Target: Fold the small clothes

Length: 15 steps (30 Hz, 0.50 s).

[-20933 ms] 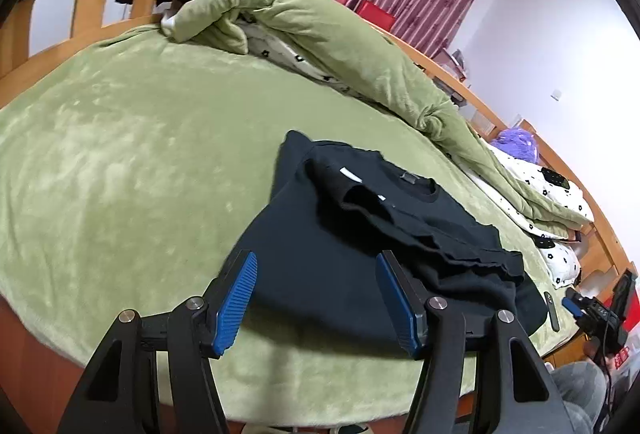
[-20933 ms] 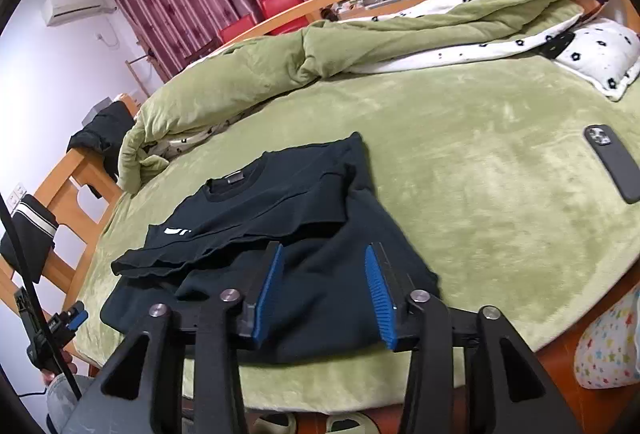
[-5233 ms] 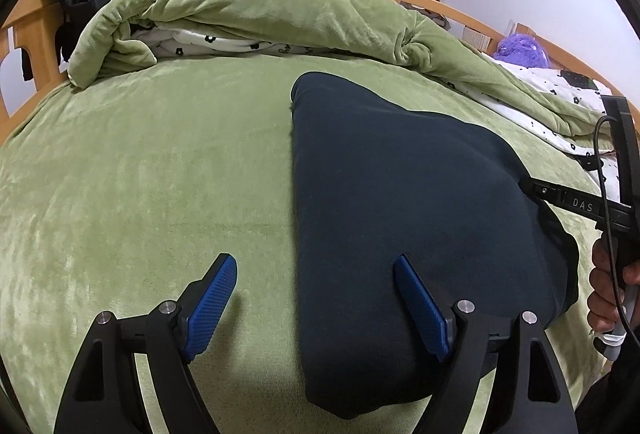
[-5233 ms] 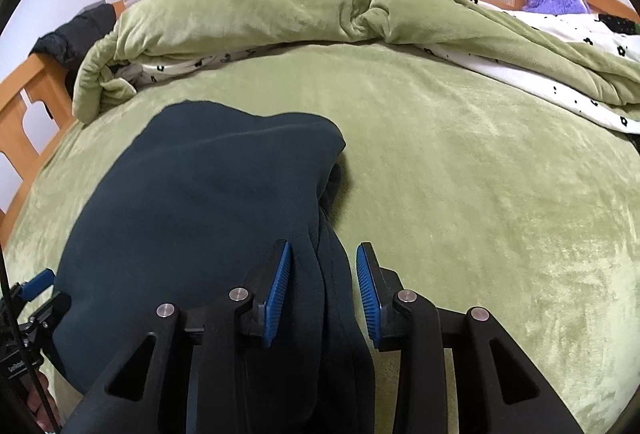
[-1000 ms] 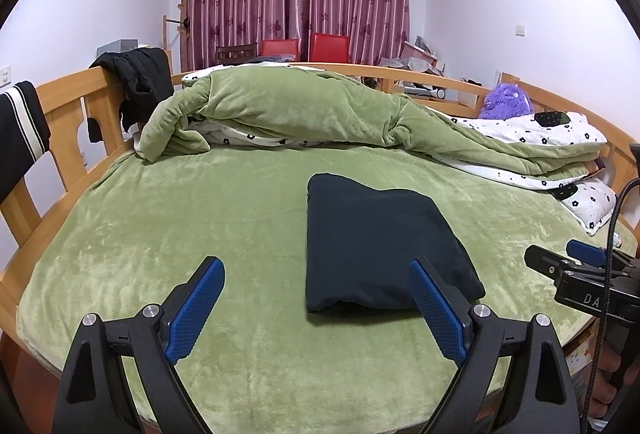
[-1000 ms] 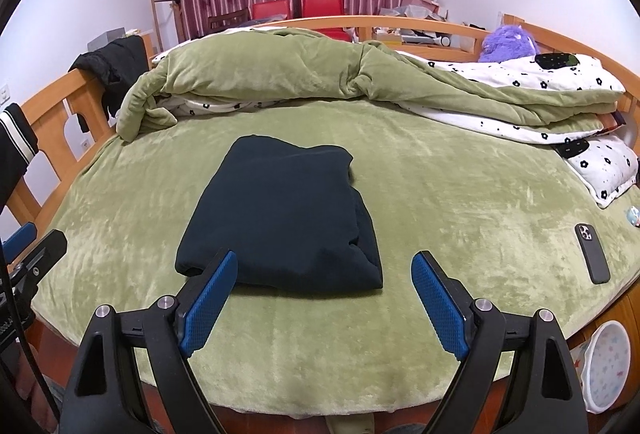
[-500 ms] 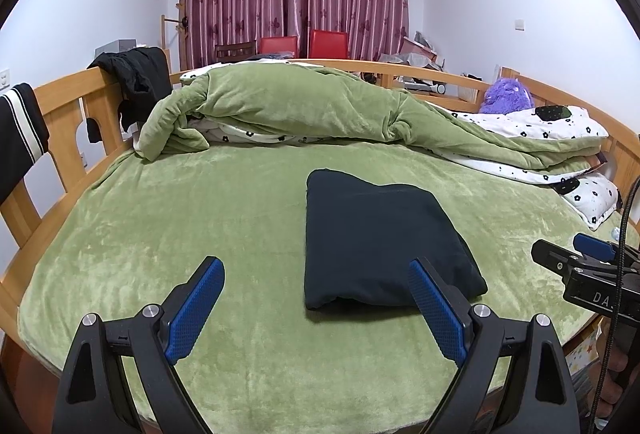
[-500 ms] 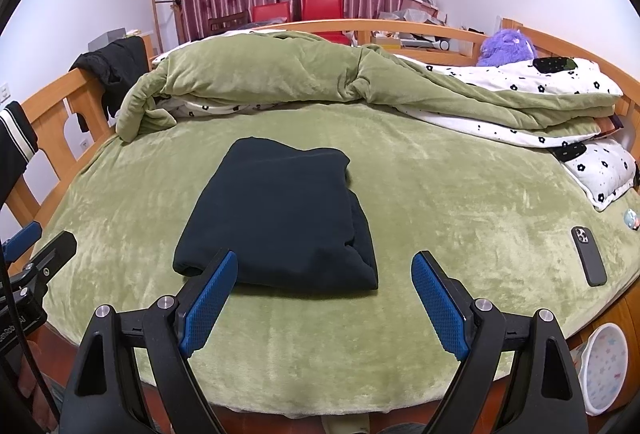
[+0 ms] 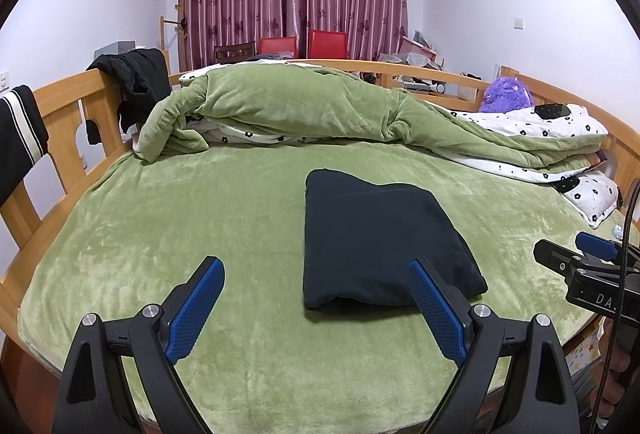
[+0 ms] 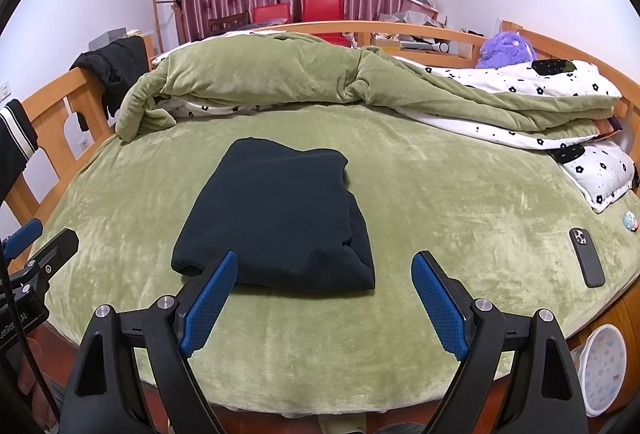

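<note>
Folded dark garment [image 10: 276, 218] lies lengthwise away from both grippers, beyond the spread, empty fingers [image 10: 210, 298] of each.

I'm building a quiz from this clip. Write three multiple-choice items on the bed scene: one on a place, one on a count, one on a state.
1. Where does the black phone lie?
A. On the green bedsheet, right of the dark folded garment
B. On top of the garment
C. On the floral pillow

2. How many red chairs stand before the curtain?
A. One
B. Two
C. Four

3. What state are the right tongs in?
A. Shut on the garment
B. Shut on nothing
C. Open, holding nothing

Answers: A, the phone rests on the sheet near the bed's right edge; B, two red backs show; C, the blue pads stand wide apart over bare sheet.
</note>
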Tool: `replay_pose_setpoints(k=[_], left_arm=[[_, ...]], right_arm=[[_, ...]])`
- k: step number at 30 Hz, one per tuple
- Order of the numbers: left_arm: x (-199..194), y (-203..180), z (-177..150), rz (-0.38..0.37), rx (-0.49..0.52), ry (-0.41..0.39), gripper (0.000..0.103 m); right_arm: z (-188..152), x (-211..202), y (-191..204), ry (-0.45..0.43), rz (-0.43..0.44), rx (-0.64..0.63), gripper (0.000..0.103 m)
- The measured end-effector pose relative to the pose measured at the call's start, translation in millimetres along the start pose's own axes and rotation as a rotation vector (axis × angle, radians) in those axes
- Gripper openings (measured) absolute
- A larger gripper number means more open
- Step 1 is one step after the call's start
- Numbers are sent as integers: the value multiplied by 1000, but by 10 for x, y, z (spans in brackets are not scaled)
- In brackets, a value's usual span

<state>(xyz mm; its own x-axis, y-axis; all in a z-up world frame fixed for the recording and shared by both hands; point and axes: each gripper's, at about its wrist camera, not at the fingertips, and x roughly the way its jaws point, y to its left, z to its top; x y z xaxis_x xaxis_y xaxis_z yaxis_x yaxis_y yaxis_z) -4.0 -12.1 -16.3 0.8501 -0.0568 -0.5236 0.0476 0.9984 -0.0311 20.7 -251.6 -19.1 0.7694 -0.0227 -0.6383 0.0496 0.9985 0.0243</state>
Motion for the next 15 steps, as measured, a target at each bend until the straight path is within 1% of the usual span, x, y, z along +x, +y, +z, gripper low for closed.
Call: replay_pose_setpoints(k=[15], left_arm=[[19,-8,-2,-6,3,2,93]], right_arm=[[-8,-2,10,0,-1,0,88]])
